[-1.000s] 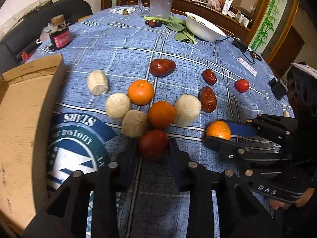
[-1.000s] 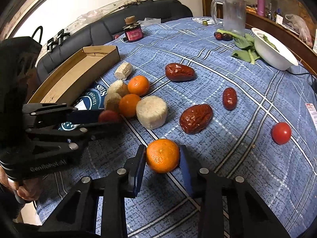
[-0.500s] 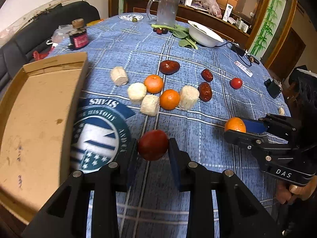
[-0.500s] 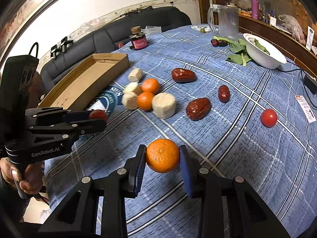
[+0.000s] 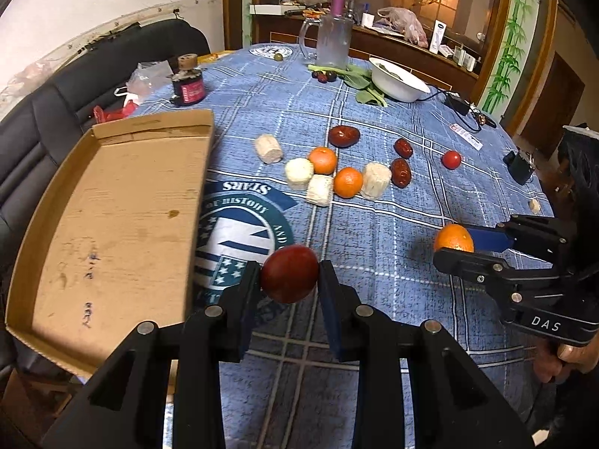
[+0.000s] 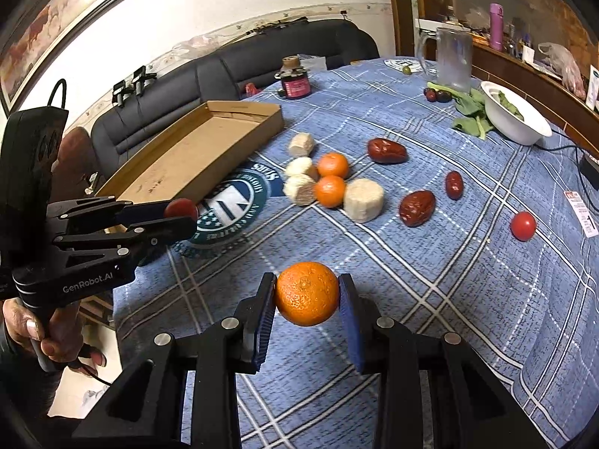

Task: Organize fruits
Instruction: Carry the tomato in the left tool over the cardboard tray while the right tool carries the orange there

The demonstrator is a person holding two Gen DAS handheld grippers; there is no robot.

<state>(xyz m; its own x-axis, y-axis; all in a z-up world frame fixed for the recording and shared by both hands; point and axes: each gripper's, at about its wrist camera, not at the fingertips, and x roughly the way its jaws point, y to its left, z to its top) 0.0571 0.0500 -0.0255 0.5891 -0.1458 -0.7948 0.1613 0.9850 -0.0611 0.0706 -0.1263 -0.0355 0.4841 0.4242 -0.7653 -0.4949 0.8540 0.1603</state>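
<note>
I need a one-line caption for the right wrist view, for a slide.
Right gripper holds an orange above the blue tablecloth; left gripper carries a red fruit near the cardboard tray.

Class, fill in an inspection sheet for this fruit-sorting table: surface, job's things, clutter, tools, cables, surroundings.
Surface: blue checked tablecloth with a round emblem.
Job's things: empty cardboard tray; two oranges, three dates, four pale chunks, small tomato loose on the cloth.
Clutter: white bowl, greens, glass pitcher, dark jar.
Tools: left tool grips a dark red fruit above the cloth; right tool grips an orange.
Cables: black cable and adapter beyond the bowl.
Surroundings: black sofa, wooden counter.
</note>
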